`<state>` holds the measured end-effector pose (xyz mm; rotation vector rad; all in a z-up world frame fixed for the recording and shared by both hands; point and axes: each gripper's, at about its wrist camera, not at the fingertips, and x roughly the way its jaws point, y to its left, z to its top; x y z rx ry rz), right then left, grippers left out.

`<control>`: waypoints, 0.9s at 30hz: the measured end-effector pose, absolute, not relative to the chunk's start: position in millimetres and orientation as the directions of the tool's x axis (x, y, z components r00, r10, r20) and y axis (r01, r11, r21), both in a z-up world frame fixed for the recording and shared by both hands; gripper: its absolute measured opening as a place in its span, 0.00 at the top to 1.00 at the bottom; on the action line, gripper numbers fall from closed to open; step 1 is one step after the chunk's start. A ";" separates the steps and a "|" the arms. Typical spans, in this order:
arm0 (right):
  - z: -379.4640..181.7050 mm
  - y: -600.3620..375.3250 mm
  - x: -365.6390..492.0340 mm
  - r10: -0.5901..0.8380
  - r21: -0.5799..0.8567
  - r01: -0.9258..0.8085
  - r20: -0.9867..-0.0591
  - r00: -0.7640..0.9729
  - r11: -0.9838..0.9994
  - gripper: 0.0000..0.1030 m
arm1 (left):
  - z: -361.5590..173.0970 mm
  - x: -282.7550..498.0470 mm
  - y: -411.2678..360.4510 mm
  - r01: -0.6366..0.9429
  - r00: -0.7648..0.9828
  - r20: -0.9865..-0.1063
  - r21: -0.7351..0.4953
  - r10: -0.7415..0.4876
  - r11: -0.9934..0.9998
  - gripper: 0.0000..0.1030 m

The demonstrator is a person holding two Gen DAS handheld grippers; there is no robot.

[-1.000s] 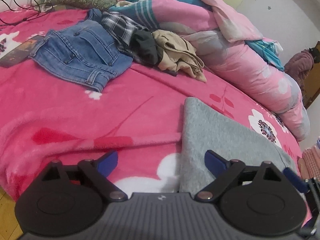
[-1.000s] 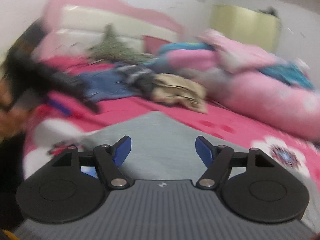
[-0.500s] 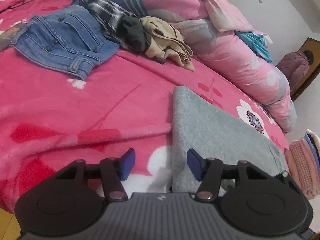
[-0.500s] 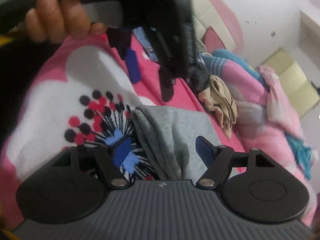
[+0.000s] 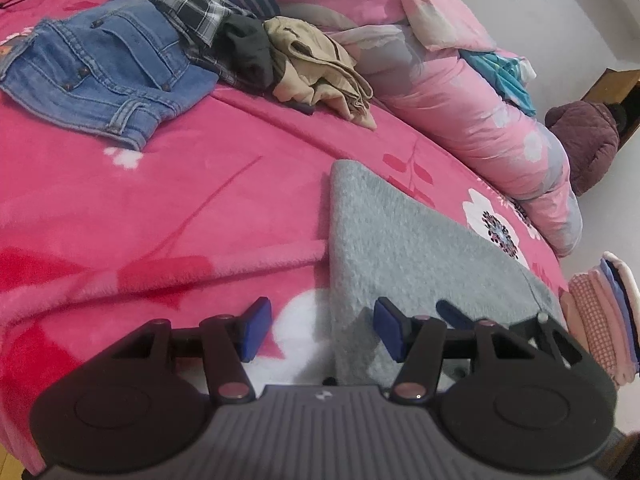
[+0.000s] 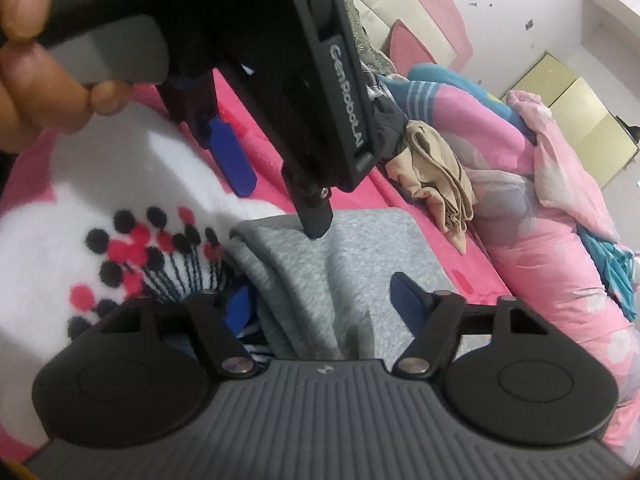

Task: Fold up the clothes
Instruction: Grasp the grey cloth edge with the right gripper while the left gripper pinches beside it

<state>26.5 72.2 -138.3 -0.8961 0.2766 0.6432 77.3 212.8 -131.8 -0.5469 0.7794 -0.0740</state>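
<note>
A grey garment [image 5: 400, 248] lies flat on the pink floral blanket [image 5: 160, 208]. My left gripper [image 5: 322, 328] hovers low over its near left edge, half open, with that edge between the blue pads and no pad pressing. In the right wrist view the left gripper [image 6: 280, 204] hangs just ahead, one fingertip touching the grey cloth. My right gripper [image 6: 320, 306] straddles the bunched fold of the grey garment [image 6: 360, 248]. Its jaws are closing, the cloth between them, and they have not clamped it. One of its fingers [image 5: 450, 312] shows in the left wrist view.
Blue jeans [image 5: 100, 68], a plaid shirt [image 5: 192, 8], a black piece and beige trousers [image 5: 320, 72] lie piled at the back. A rolled pink quilt [image 5: 480, 120] lines the right. A folded stack [image 5: 600, 320] sits at the bed's right edge. A person in a dark jacket [image 5: 584, 140] crouches beyond.
The left jaws narrowed from wide and tipped down over the grey garment's edge. The right gripper swung in beside the left one, over the garment's near fold, and its jaws narrowed.
</note>
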 end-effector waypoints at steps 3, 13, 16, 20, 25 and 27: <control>-143.0 71.3 19.9 0.390 -0.668 -0.592 -0.450 0.804 0.450 0.50 | -129.9 77.8 213.2 -0.135 0.716 -0.650 -0.486 -0.254 0.864 0.43; -140.0 60.9 32.8 0.428 -0.579 -0.620 -0.450 0.784 0.529 0.79 | -112.9 97.2 217.3 -0.134 0.723 -0.645 -0.481 -0.247 0.866 0.30; -129.0 50.0 36.0 0.454 -0.505 -0.630 -0.437 0.776 0.591 0.83 | -113.0 115.5 222.5 -0.127 0.698 -0.650 -0.524 -0.300 0.842 0.29; -120.2 36.9 39.8 0.484 -0.408 -0.635 -0.419 0.768 0.656 0.84 | -118.1 146.7 226.3 -0.158 0.637 -0.687 -0.560 -0.349 0.813 0.24; -121.4 25.7 43.6 0.522 -0.304 -0.648 -0.404 0.751 0.698 0.84 | -124.6 189.1 224.0 -0.168 0.595 -0.719 -0.549 -0.360 0.819 0.26; -121.1 22.6 44.9 0.534 -0.286 -0.654 -0.400 0.745 0.700 0.84 | -129.2 205.4 222.0 -0.167 0.578 -0.723 -0.559 -0.378 0.812 0.30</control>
